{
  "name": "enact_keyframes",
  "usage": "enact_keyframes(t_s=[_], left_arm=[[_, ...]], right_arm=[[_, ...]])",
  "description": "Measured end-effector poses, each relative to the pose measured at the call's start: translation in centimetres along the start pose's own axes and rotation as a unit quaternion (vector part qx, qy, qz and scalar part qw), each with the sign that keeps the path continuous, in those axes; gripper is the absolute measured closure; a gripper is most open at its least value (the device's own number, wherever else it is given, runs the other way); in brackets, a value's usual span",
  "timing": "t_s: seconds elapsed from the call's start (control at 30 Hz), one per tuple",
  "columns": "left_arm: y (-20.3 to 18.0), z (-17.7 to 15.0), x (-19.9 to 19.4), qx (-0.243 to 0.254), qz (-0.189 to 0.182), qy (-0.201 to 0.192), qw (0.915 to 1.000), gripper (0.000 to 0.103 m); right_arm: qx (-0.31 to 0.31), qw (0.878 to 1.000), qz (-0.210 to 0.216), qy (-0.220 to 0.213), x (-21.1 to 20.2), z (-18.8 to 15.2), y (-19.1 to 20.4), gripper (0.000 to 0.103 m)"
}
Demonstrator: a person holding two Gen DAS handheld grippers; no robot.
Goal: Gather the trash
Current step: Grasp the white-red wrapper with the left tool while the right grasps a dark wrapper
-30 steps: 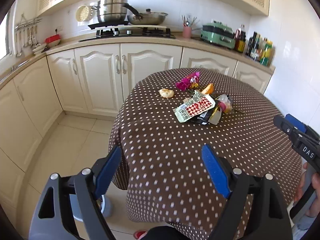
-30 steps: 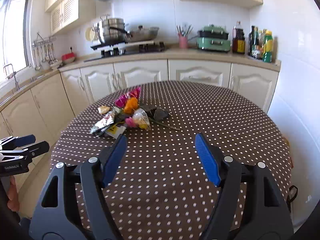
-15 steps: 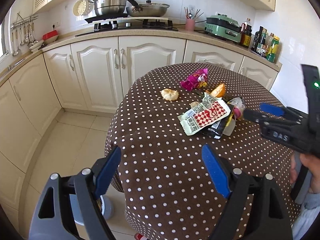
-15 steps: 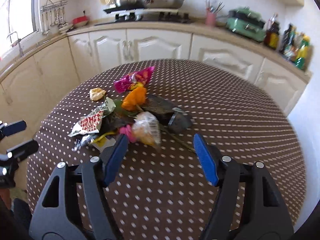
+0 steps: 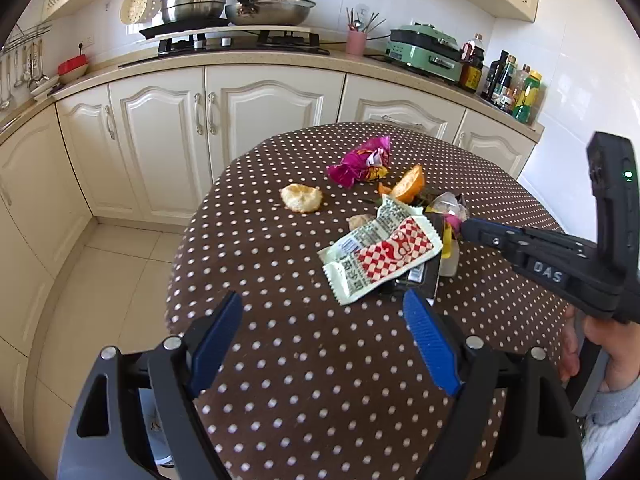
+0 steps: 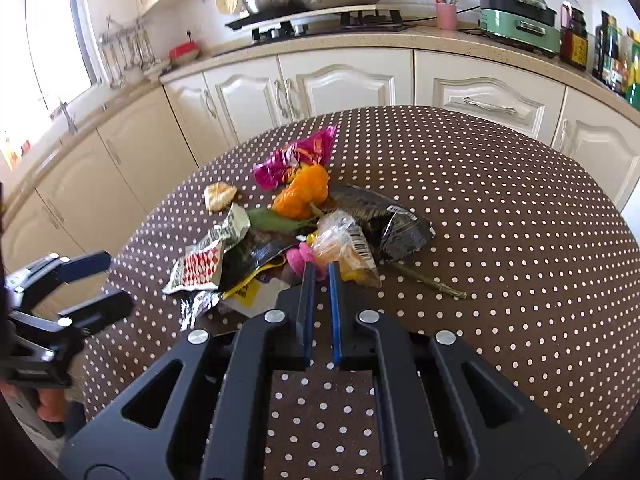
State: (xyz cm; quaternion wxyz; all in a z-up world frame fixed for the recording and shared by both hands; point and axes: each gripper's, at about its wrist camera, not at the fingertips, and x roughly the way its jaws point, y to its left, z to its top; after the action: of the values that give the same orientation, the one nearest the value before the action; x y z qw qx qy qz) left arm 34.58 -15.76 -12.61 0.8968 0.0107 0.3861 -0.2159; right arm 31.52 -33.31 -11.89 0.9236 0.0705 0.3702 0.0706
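The heap of crumpled wrappers and orange peel [image 6: 304,216] lies mid-left on my brown dotted tablecloth [image 6: 500,248]. I judge this the first pick: my right gripper [image 6: 319,270] is nearly clenched at the pink scrap [image 6: 298,258] beside a clear plastic bag [image 6: 340,240]; whether it bites anything I cannot tell. My left gripper [image 5: 324,316] hangs released. Next, lift clear. No bin shows plainly.

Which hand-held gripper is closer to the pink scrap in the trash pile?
Right. The right hand-held gripper has its tips at the pink scrap; the left hand-held gripper is open, hanging back at the table edge.
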Motion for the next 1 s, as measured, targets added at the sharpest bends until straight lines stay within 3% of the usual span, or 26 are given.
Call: enact_keyframes(t_s=[0.13, 0.33, 0.63, 0.7, 0.87, 0.9, 1.0], left_arm=[[-0.6, 0.8, 1.4, -0.010, -0.006, 0.008, 0.9999, 0.022], [-2.4, 2.7, 3.1, -0.025, -0.034, 0.007, 0.9991, 0.022], [-4.3, 3.5, 6.4, -0.010, -0.032, 0.052, 0.9981, 0.022], [-4.3, 3.2, 6.1, -0.002, -0.031, 0.048, 0.9983, 0.038], [-4.5, 2.7, 4.9, 0.018, -0.041, 0.046, 0.9980, 0.055], [-4.4, 2.5, 4.7, 0.019, -0.040, 0.046, 0.9980, 0.063], [-3.9, 2.1, 4.3, 0.013, -0.042, 0.048, 0.9979, 0.080]], right_arm=[[0.041, 0.999, -0.004, -0.013, -0.6, -0.1, -1.5, 0.095], [0.046, 0.999, -0.011, -0.023, -1.2, -0.1, -1.8, 0.095], [0.051, 0.998, -0.009, -0.021, -1.2, 0.0, -1.8, 0.095], [0.051, 0.998, -0.009, -0.022, -1.2, 0.0, -1.7, 0.092], [0.047, 0.999, -0.012, -0.025, -1.3, 0.0, -1.5, 0.074], [0.046, 0.999, -0.013, -0.026, -1.3, 0.1, -1.5, 0.073], [0.044, 0.998, -0.017, -0.030, -1.5, 0.0, -1.3, 0.056]])
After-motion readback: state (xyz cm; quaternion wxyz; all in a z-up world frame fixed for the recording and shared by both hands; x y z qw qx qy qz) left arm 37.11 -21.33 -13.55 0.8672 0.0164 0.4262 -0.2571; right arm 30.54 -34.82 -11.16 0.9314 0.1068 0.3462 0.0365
